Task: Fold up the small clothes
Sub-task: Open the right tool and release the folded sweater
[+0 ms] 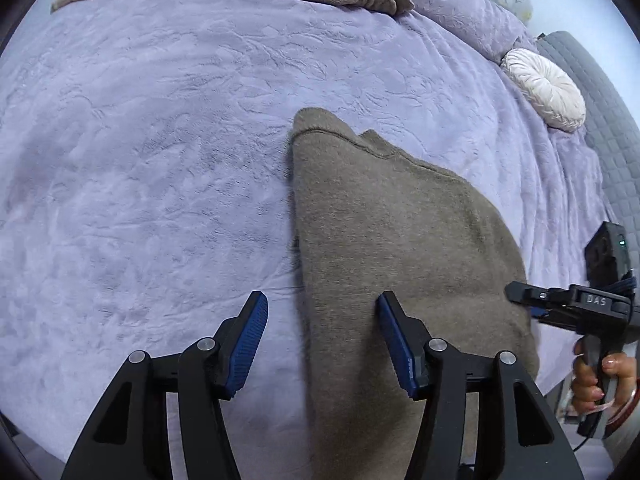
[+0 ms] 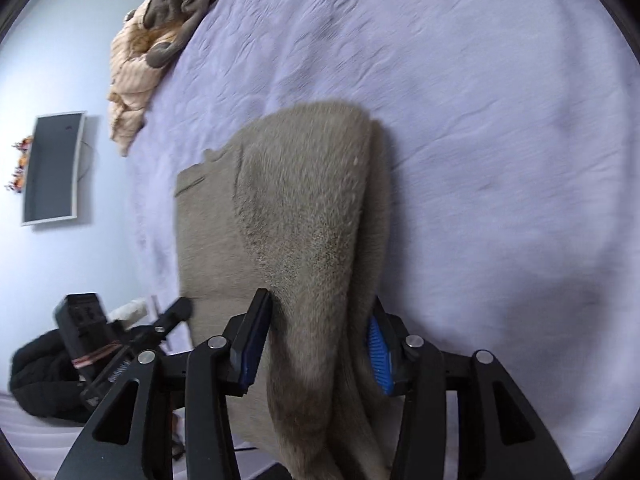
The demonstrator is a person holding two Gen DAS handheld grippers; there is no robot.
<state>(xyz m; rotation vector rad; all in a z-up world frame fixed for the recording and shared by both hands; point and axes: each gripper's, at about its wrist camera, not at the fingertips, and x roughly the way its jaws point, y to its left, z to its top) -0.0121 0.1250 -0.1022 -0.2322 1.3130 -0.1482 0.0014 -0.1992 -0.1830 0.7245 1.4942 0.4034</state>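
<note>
Your left claw (image 1: 322, 336) stands open and empty, the left edge of the brown garment (image 1: 400, 240) running up between its pads (image 1: 248, 340) untouched. Your right claw (image 2: 320, 344) is partly open with a raised ridge of that garment between its pads; whether they press on it cannot be told. The garment lies ahead of both claws on the bed (image 1: 140, 140). Risk: withdraw the right claw before the cloth drops free and you drag the fold open. Risk: a low left claw can snag the edge.
</note>
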